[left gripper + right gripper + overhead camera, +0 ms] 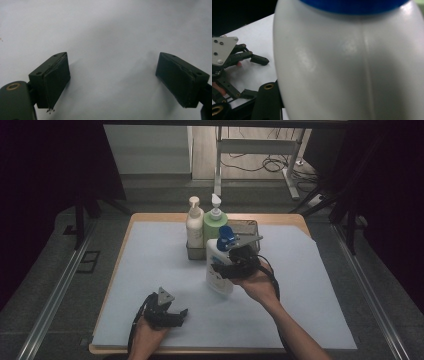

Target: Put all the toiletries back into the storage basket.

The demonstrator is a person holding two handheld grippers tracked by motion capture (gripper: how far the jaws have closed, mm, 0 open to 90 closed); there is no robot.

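Observation:
A white pump bottle (218, 270) with a blue pump head (226, 237) is tilted in front of the basket, and my right gripper (227, 267) is shut on its body from the right side. In the right gripper view the white bottle (349, 70) stands close up, its blue collar (354, 5) at the top edge. One black jaw presses its left flank; the other jaw is hidden behind it. My left gripper (177, 315) rests low at the front left of the table. Its jaws stand open over the bare sheet, nothing between them (112, 80).
A metal wire basket (248, 226) stands at the back centre of the table. It holds a cream pump bottle (194, 225) and a green pump bottle (215, 222). A pale sheet (150, 260) covers the wooden tabletop. Dark floor and rails flank the table.

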